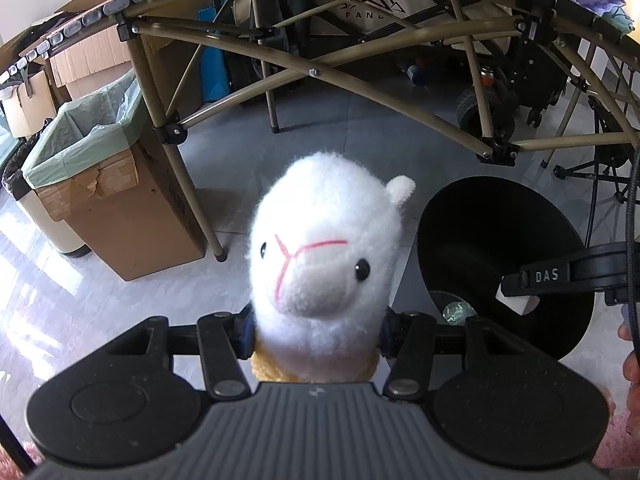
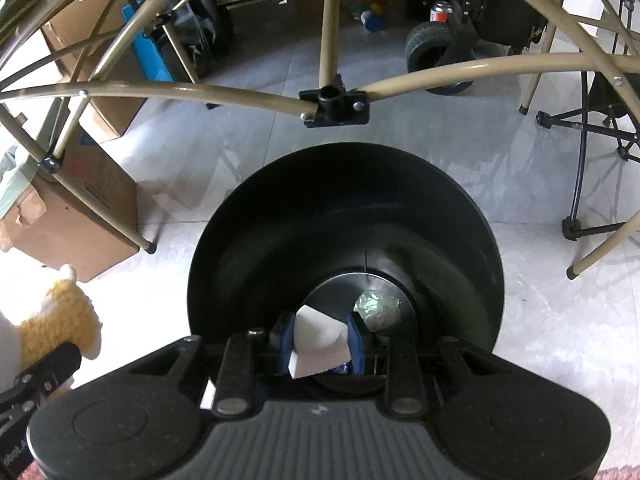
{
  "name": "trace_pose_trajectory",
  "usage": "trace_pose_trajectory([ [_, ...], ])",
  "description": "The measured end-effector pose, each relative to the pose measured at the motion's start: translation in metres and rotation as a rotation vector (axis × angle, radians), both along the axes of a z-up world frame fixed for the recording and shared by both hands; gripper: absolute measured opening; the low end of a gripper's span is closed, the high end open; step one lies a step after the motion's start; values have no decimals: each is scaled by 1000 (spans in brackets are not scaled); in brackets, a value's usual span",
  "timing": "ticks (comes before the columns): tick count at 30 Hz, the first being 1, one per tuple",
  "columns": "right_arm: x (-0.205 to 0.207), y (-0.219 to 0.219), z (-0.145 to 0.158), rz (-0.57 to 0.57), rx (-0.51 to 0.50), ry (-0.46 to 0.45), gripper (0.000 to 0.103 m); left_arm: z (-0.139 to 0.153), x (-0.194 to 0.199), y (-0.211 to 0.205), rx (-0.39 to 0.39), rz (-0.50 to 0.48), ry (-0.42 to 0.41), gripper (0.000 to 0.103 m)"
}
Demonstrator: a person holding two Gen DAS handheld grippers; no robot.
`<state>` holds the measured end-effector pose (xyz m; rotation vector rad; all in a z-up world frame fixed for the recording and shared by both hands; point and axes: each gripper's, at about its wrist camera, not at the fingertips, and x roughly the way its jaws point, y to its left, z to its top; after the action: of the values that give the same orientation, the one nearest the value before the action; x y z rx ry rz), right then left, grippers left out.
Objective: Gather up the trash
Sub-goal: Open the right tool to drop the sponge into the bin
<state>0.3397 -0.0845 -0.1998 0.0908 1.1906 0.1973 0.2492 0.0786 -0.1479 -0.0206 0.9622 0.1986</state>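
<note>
My left gripper (image 1: 316, 330) is shut on a white plush alpaca (image 1: 324, 240) with a yellow body, held up facing the camera. Its yellow fleece (image 2: 60, 316) shows at the left edge of the right wrist view. My right gripper (image 2: 322, 342) is shut on a piece of white paper (image 2: 316, 338) and hangs over the open mouth of a black round bin (image 2: 280, 240). A crumpled greenish wrapper (image 2: 376, 306) lies on the bin's bottom. In the left wrist view the bin (image 1: 500, 232) stands to the right, with the other gripper's finger (image 1: 560, 276) reaching in.
A cardboard box lined with a green bag (image 1: 92, 152) stands on the floor at the left, beside a folding table's tan legs (image 1: 400, 100). A joint of the frame (image 2: 334, 106) hangs just beyond the bin. Boxes, a wheeled cart (image 2: 436, 52) and chair legs sit behind.
</note>
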Motion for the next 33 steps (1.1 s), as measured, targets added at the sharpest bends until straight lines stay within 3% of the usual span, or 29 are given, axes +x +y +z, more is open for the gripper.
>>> trace_pose_trajectory([
  [7,3,4,-2,8,-14,-2,29,-1,1,2,-1,7,5,55],
  [9,4,4,-2,10,-15,0,33,-1,1,2,-1,8,4,55],
  [12,4,4,-1,9,-33,3,45,-1,0,1,-1,8,4,55],
  [14,5,2,-1,3,-40,9,78,-1,1,1,1,8,4,55],
  [16,5,3,-2,2,-56,13,96,-1,1,1,2,10,5,55],
  [20,4,4,-2,15,-76,17,103,-1,1,1,2,7,4,55],
  [33,3,1,0,17,-77,14,103,-1,1,0,3,6,3,55],
])
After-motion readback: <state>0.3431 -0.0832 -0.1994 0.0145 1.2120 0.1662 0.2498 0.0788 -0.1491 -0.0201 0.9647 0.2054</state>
